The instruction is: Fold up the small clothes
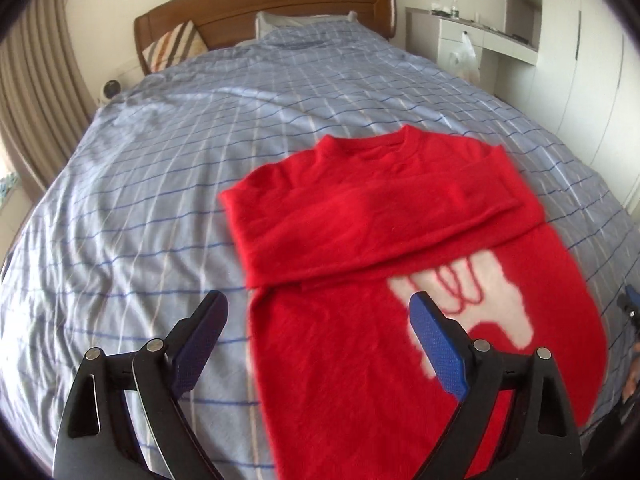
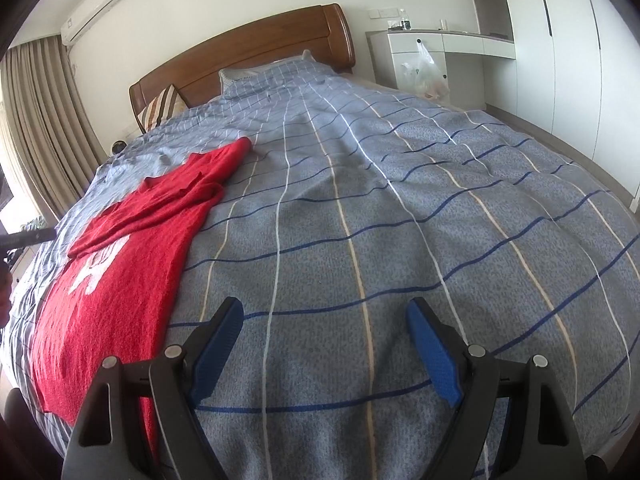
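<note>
Blue-padded left gripper [image 1: 320, 320] is hanging wide open and empty over the red sweater [image 1: 400, 280] lying on the bed [image 1: 140, 200].
Both sleeves are lying folded across the chest, so the hem probably needs grabbing next for the upward fold. Right gripper [image 2: 326, 324] is hovering open and empty beside it, its view alone showing the air conditioner [image 2: 96, 8].

Fuzzy knit sweater [image 1: 360, 216] on a woven cotton bedspread [image 2: 400, 200]; glossy wooden headboard [image 2: 256, 56]; matt black plastic claw [image 1: 320, 312] with rough blue pads [image 1: 436, 344].
</note>
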Available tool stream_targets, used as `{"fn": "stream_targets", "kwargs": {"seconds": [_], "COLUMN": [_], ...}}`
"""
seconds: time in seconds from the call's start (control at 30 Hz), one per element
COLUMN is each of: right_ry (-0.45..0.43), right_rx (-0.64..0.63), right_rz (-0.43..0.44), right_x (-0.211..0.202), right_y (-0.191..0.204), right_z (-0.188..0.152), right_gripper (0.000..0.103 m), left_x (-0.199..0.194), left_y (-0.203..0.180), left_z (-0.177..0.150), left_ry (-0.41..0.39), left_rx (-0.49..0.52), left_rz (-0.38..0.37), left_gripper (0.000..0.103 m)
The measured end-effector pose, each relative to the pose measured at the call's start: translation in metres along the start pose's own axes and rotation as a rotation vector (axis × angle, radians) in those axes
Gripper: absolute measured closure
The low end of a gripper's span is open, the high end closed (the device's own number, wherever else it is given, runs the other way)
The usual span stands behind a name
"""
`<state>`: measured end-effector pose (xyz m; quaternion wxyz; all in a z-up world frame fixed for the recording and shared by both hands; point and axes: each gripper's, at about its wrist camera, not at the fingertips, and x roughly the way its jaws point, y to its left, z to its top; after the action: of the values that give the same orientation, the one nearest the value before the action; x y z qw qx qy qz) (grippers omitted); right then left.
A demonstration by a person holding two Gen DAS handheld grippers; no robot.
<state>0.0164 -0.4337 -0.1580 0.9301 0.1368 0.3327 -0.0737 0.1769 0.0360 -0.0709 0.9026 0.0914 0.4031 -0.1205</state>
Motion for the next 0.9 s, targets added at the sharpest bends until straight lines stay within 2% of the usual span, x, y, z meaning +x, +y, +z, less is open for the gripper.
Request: {"fn": "stream_targets", "kwargs": {"seconds": [0.2, 0.4, 0.6, 0.9], "right_ry": [-0.004, -0.024, -0.023, -0.011], "right_rx": [-0.034, -0.082, -0.102, -0.097], "right_rz": [-0.021, -0.053, -0.07, -0.064], "right_x": [-0.001, -0.005, -0.005, -0.001], "right_y": [0.006, 0.015, 0.017, 0.015], "right_z": [-0.002, -0.005, -0.007, -0.007], "right_gripper": [0.02, 0.02, 0.02, 0.02], "left_x": [-0.011, 0.008, 0.026, 0.034], "left_y": [0.049, 0.087, 0.101, 0.099], "left_z": [-0.057, -0.085, -0.104, -0.115], "left_ry": [-0.024, -0.003, 0.038, 0.015], "left_rx": [-0.163, -0.339, -0.394, -0.386], "left_rz": [0.093, 0.135, 0.153, 0.136], "left_gripper": [0.009, 0.009, 0.007, 0.0]}}
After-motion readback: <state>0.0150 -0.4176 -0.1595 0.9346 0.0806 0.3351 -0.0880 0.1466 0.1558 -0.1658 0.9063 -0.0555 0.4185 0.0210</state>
